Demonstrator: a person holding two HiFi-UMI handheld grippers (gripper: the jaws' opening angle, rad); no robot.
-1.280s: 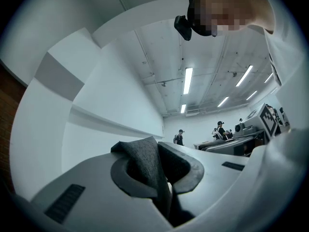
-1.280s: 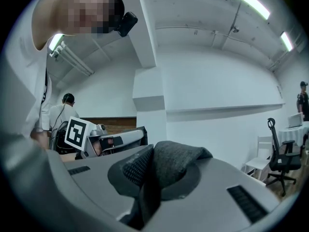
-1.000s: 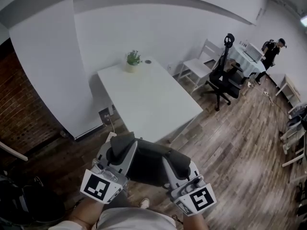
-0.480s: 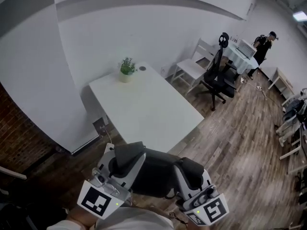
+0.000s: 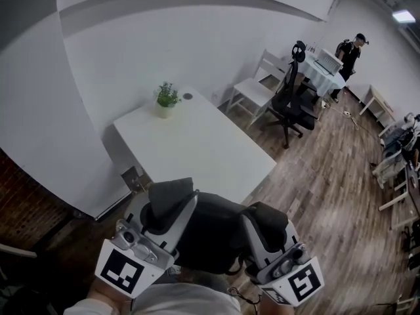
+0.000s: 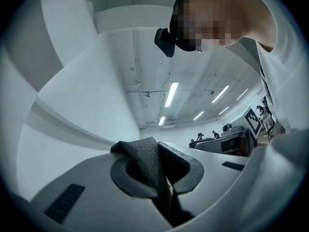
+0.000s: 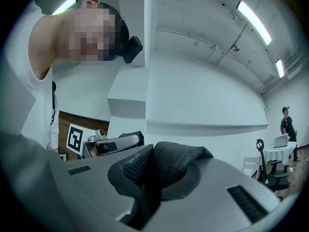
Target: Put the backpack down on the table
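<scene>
Table (image 5: 197, 149) nearer — backpack (image 5: 213, 231) higher

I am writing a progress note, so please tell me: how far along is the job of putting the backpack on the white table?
Done: the backpack is picked up; the left gripper and the right gripper each have their jaws shut on its dark fabric. In hand: it hangs between them, on the near side of the table. Left: bring it over the tabletop, lower it and release.
</scene>
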